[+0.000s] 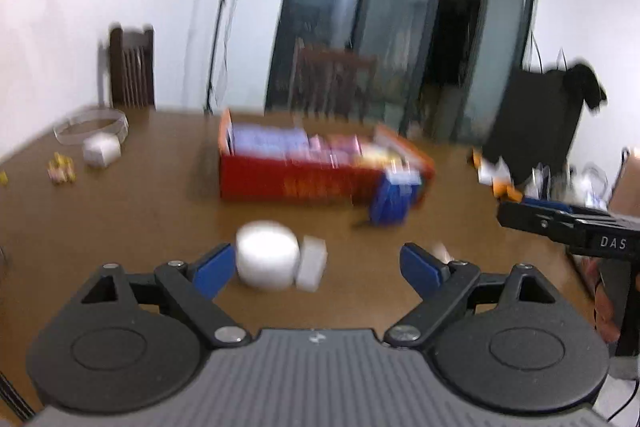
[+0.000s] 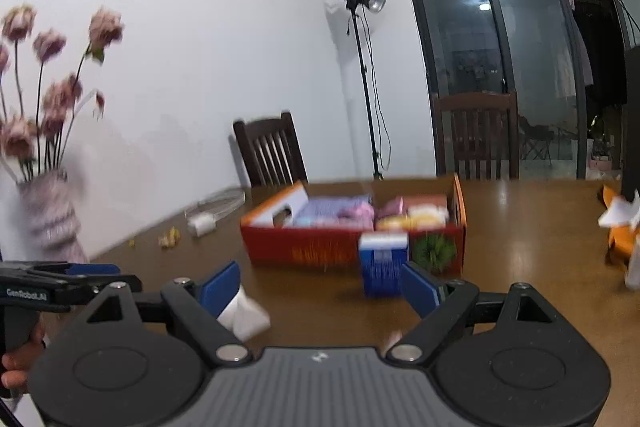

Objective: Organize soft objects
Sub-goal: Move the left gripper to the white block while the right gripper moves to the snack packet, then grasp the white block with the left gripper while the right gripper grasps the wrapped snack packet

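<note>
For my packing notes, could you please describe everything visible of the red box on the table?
The red box is an open-topped, cardboard-looking tray with orange inner walls and blurred orange print on its front. It sits flat on the brown table, packed with soft-looking purple, pink and yellow packets. A blue pack stands against its front, apparently touching. Neither gripper touches it.

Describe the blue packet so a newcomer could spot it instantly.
Find the red box on the brown table. The blue packet stands upright against its front wall. It alone is blue with a white top, and outside the box.
</note>
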{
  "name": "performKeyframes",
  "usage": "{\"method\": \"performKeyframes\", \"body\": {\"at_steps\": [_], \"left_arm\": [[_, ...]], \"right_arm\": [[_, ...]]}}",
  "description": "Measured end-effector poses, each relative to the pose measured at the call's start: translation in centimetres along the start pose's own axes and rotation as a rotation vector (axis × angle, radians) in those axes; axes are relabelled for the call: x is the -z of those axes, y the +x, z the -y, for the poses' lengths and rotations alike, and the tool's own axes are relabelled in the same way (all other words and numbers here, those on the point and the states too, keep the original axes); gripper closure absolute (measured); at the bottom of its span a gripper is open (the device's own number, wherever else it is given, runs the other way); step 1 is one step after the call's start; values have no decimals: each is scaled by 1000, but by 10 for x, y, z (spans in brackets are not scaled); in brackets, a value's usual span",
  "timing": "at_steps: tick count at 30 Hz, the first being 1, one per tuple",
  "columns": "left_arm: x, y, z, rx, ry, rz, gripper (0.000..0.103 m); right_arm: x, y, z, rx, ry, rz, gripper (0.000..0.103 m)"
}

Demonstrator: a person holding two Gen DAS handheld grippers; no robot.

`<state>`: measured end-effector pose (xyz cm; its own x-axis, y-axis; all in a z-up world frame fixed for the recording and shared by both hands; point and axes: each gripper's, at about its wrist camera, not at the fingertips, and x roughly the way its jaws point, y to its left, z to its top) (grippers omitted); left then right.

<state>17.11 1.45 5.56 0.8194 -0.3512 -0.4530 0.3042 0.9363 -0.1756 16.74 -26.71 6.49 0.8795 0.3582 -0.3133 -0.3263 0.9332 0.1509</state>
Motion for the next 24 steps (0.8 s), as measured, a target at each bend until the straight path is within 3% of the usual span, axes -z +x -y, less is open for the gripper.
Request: {"method": "performKeyframes", "body": {"at_steps": [6, 10, 15, 21, 24], "left_arm": [[25, 32, -2, 76, -42, -99, 20], [27, 65, -10, 21, -76, -130, 30], [19, 93, -18, 31, -86, -133, 31], [10, 117, -28, 32, -100, -158, 35], [5, 125, -30, 38, -104, -162, 43]], "right_arm": [[32, 6, 3, 46, 6, -90, 17], [43, 17, 14, 63, 35, -126, 17], [47, 42, 27, 66, 63, -171, 19], [43, 74, 37, 79, 72, -219, 37], [42, 85, 43, 83, 73, -246, 47]]}}
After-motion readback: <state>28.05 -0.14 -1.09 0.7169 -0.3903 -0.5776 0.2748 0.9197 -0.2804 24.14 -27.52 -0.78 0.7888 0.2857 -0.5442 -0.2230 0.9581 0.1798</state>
